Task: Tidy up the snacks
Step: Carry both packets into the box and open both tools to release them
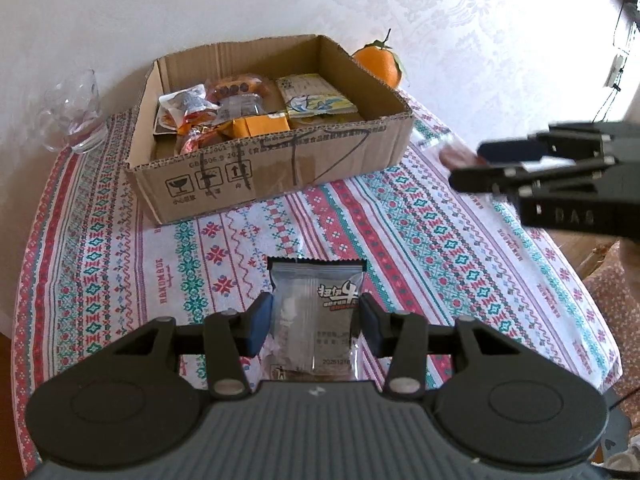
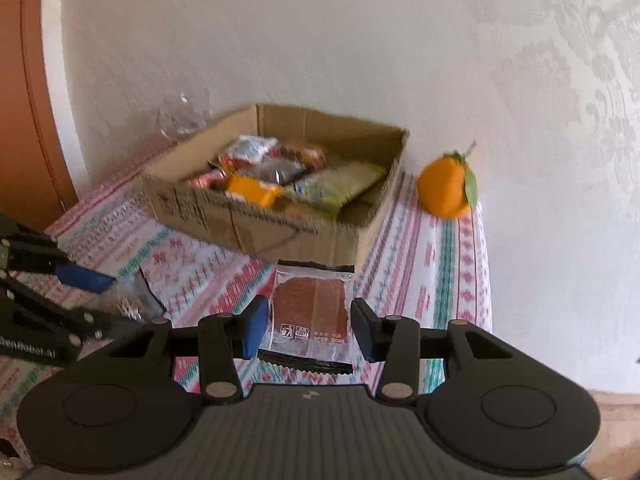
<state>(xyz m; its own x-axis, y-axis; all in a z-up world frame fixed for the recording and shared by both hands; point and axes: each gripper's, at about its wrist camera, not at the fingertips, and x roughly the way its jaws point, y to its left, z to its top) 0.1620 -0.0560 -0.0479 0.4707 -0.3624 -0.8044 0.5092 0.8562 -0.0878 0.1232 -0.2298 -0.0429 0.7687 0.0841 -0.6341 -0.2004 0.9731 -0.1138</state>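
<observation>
Crinkly clear film is what both tools are dealing with. Nearest in the left wrist view, the left gripper (image 1: 316,322) has its blue pads on either side of a grey-printed snack packet (image 1: 318,312); the pads look to touch the packet's side edges, so I judge it clamped, though whether the packet is lifted off the tablecloth (image 1: 440,240) I cannot tell. In the right wrist view the right gripper (image 2: 310,326) frames a clear packet with a reddish-brown slab (image 2: 310,312) in the same way, pads at or just beside its sides; whether they truly press it I cannot tell.

Both packets should be very light, with slippery, yielding film. The slab inside seems flat and stiffer, probably brittle if squeezed hard. Best hold is across the filled middle, not the thin serrated seals, which would fold and slip.

Further back, near the table's far edge by the wall, the open cardboard box (image 1: 352,152) already holds several snacks. A stemmed glass (image 1: 76,112) lies beside its left wall, an orange (image 1: 380,64) near its far right corner.
</observation>
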